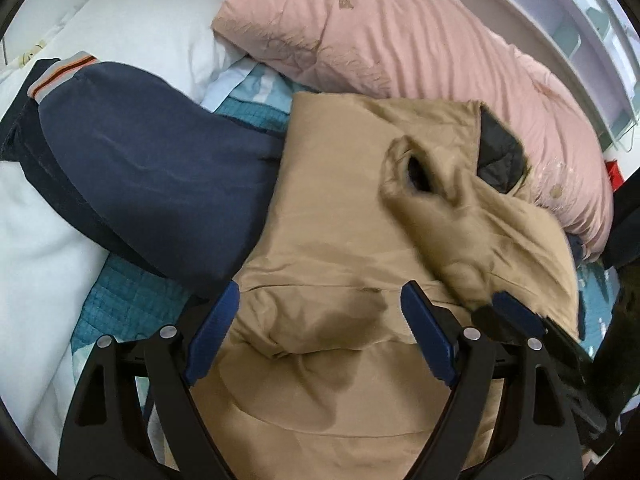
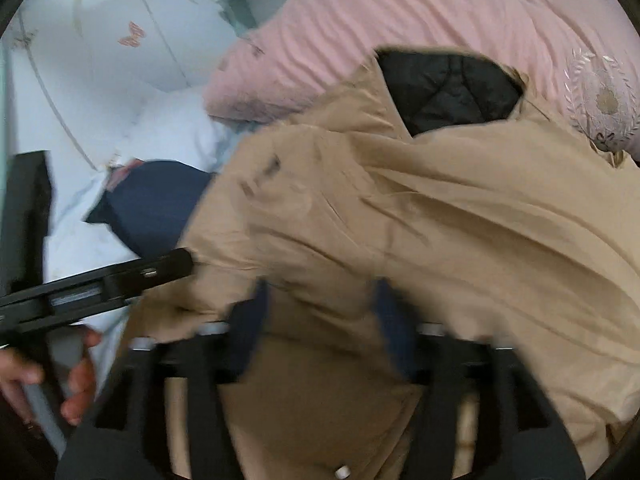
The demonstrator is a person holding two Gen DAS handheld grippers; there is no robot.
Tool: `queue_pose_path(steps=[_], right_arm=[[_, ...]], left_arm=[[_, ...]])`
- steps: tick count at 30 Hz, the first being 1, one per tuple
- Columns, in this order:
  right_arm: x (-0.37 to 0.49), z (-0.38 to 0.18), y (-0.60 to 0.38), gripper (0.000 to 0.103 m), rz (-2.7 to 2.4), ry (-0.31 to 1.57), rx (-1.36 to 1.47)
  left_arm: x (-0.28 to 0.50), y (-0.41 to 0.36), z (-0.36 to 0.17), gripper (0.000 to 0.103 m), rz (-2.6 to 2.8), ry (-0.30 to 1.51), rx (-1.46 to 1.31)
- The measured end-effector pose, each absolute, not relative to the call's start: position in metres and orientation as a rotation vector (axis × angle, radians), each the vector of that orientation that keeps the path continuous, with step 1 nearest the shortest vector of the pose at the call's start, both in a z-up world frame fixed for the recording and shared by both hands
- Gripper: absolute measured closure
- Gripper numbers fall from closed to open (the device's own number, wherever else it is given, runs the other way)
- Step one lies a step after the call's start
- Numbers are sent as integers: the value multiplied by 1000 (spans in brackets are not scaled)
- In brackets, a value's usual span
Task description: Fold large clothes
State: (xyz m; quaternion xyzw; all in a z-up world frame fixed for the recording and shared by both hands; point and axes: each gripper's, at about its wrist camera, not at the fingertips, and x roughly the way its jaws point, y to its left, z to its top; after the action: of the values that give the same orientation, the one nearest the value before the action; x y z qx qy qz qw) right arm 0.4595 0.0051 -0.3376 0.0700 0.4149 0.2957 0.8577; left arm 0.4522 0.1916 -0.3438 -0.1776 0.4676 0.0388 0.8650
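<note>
Tan jacket (image 1: pixel 340 208) spread on bed, centre of scene, partly folded, sleeve cuff (image 1: pixel 416 172) lying on top, black quilted lining (image 1: pixel 500 160) exposed at far right edge. Touching navy garment (image 1: pixel 152 184) on left; pink duvet (image 1: pixel 400 40) bunched along far side; white pillow (image 1: pixel 152 32) at far left. Left gripper (image 1: pixel 316 316) released, blue pads (image 1: pixel 424 340) wide apart above near part of jacket, nothing clamped. Right gripper (image 2: pixel 320 320) blurred, fingers apart over tan fabric; no pressing on cloth visible. Left gripper's body (image 2: pixel 100 284) at left edge of right wrist view, gripped by hand (image 2: pixel 76 384).
</note>
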Motion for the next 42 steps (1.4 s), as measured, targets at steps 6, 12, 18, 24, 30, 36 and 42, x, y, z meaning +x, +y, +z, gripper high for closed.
queue_pose_path(steps=[6,12,18,24,30,36,42], right_arm=[[431,-316,-31,38,585,751,105],[451,-319,-128,48,380,764,310],[478,-369,-194,95,302,971,498],[480,-419,-215,103,267,1078,560],[478,-376,-211,96,317,967,519],[508,-356,-225,67,274,913,499],[547,-360,-239,59,258,909,551]], left_arm=[[467,166,-314,18,4,914,-347],[511,116,-306,18,-129,896,-257],[548,102,-369,18,9,1176,-230],[532,104,-391,17,-35,1174,-215],[527,104,-390,17,-27,1159,-221],[522,122,-364,17,-131,1090,-327],[544,163,-330,14,-26,1026,-317]])
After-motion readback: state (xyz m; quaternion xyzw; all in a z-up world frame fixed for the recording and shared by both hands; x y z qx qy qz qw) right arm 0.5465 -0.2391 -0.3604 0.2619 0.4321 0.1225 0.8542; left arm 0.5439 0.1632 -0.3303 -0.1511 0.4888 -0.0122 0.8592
